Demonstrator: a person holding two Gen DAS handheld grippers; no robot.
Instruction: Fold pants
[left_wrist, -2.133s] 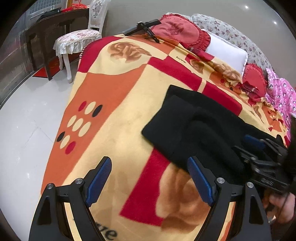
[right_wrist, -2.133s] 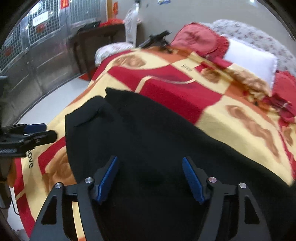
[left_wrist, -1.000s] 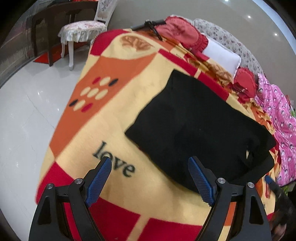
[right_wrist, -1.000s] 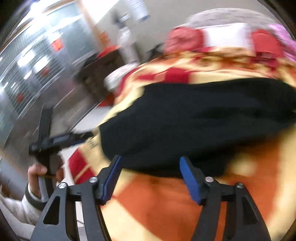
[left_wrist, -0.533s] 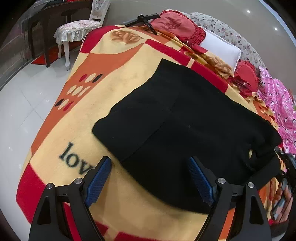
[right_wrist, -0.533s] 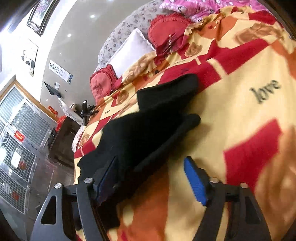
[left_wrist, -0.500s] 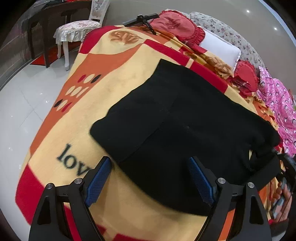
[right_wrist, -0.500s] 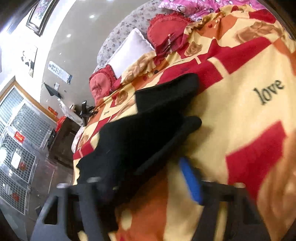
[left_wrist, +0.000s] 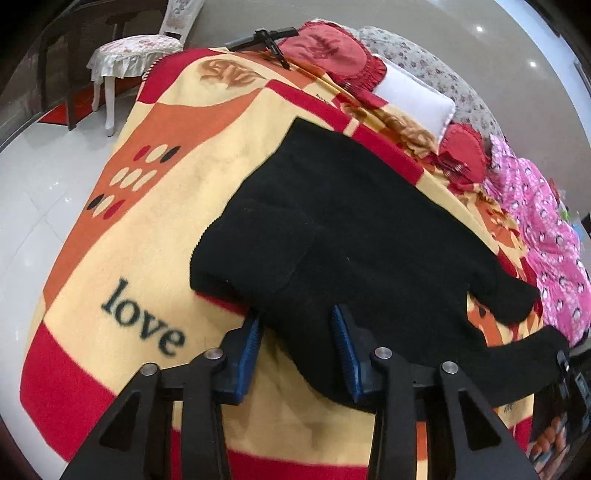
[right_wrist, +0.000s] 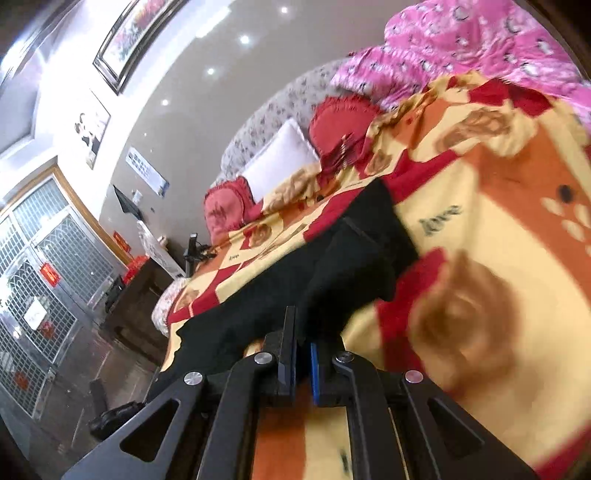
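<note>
Black pants (left_wrist: 354, 229) lie spread on a red, orange and yellow blanket (left_wrist: 177, 147) on the bed. In the left wrist view my left gripper (left_wrist: 297, 325) has its blue pads on both sides of the pants' near edge, partly closed on the cloth. In the right wrist view the pants (right_wrist: 332, 266) run away from me, and my right gripper (right_wrist: 301, 354) is shut on their near edge. The right gripper shows at the lower right edge of the left wrist view (left_wrist: 561, 369), at the pants' end.
Red cushions (left_wrist: 325, 48), a white pillow (left_wrist: 413, 96) and a pink quilt (left_wrist: 546, 236) lie at the head and far side of the bed. A white chair (left_wrist: 136, 51) and dark table stand on the tiled floor left. A black tripod (left_wrist: 266, 37) rests on the bed's far corner.
Both grippers have closed from wide open onto the near edge of the pants. The right gripper has moved to the pants' end; its view has swung round.
</note>
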